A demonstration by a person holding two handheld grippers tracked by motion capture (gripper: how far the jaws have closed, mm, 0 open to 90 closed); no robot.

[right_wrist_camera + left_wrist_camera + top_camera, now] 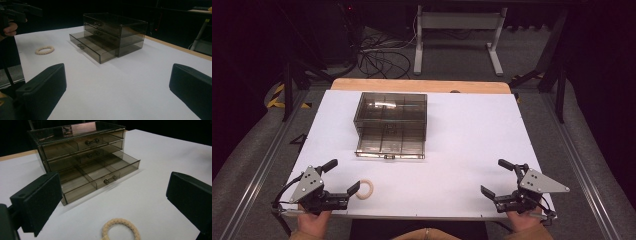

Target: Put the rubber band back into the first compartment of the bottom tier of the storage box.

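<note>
High view shows me barely started: the ring [365, 189] lies on the counter [462, 130] just beside my left hand-held gripper [343, 179], whose jaws stand released around nothing. My right hand-held gripper [497, 176] waits released too. The organizer [391, 125] has its bottom drawer [390, 145] pulled out; picking up the ring and dropping it in remain

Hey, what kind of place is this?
Probably a lab recording setup, not a home: a white-topped table, loose cables on grey carpet, a bare desk frame and dark surroundings.
</note>
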